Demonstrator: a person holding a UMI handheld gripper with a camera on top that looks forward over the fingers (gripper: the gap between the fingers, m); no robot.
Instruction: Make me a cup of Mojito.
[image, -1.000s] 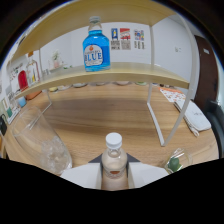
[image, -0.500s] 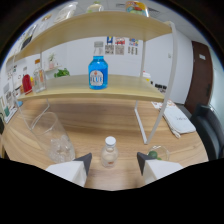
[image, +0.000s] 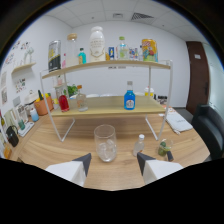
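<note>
The jaws (image: 114, 162) stand wide and hold nothing. The glass (image: 105, 142), with ice inside, rests on the tabletop (image: 60, 145) just ahead of them. A small clear bottle (image: 139, 145) stands just right of it. Before fetching an ingredient from the shelf (image: 105, 104), line up squarely and steer clear of the glass.

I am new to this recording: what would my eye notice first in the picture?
First, the clear glass with ice in it, standing on the wooden table just ahead of the open gripper. Then the blue bottle on the lower shelf behind it, and a small clear bottle beside the glass.
</note>
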